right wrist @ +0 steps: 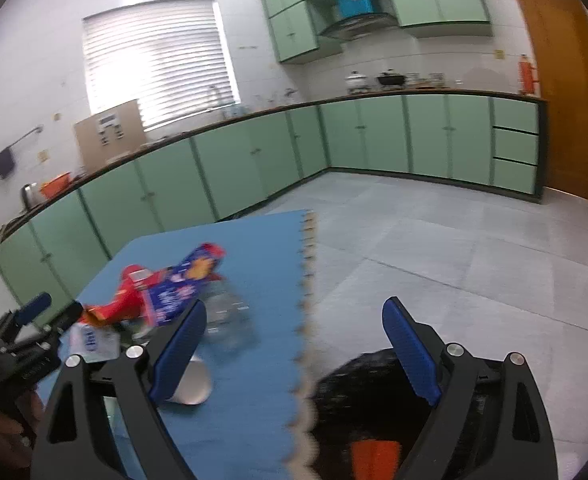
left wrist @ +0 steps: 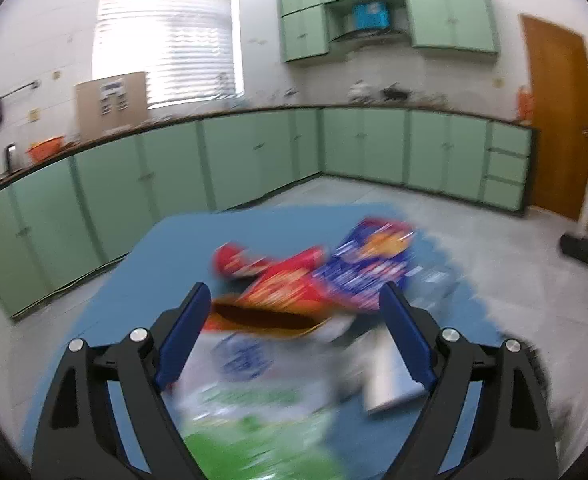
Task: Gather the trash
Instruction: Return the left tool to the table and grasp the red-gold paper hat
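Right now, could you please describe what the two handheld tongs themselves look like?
Both match. The left tongs and right tongs each have two flat, ribbed blue fingers mounted on angular black plastic linkage arms with triangular cut-outs, joined by round silver pivot bolts. No cables or markings are visible, and no sleeve can be made out.

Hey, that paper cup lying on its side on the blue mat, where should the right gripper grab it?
Grip the paper cup across its wall near the open rim, coming from above. It lies tipped over on the blue mat, so its sides are exposed; the right gripper is open beside it.
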`<state>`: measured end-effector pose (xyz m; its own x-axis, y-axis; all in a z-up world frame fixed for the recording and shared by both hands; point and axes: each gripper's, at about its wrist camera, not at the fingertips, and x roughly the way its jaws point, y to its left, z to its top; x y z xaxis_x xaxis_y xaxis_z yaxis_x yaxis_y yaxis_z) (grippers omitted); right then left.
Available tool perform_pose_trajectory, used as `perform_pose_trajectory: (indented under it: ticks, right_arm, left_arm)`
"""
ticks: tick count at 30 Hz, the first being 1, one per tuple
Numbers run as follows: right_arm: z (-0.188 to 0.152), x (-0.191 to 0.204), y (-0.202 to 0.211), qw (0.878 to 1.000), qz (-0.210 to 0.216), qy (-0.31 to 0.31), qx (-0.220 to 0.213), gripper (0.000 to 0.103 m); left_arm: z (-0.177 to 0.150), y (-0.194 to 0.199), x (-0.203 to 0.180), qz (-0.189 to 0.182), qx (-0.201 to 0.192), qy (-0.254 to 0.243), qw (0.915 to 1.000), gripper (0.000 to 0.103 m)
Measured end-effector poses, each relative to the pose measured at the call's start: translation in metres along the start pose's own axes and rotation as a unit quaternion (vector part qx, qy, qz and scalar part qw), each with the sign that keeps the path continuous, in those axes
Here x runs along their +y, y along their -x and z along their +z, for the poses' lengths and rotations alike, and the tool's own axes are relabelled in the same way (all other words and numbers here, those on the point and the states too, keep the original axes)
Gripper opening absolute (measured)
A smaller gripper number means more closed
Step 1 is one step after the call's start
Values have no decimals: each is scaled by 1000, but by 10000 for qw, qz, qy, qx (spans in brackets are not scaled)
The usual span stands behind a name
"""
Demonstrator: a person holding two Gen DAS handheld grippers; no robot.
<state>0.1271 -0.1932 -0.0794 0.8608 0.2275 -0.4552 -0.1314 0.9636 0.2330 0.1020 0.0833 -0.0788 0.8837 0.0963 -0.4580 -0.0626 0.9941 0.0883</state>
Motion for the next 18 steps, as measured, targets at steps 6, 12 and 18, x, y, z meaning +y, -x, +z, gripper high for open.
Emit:
perform_pose_trajectory:
  ticks: [6,12,18]
  right_arm:
    - [-13,53,-12,9983,491,282,129,88]
    - [-18,86,-15,9957,625,669,172,88]
    - [-19,100,-21,9949,577,793,232,88]
  left_arm:
    - [-35,-10,54,357,583,340,9971,83]
    - [-53,-26,83,131,936,734,9928,83]
    - [-63,-36,89,-255,1065,982,9891,82]
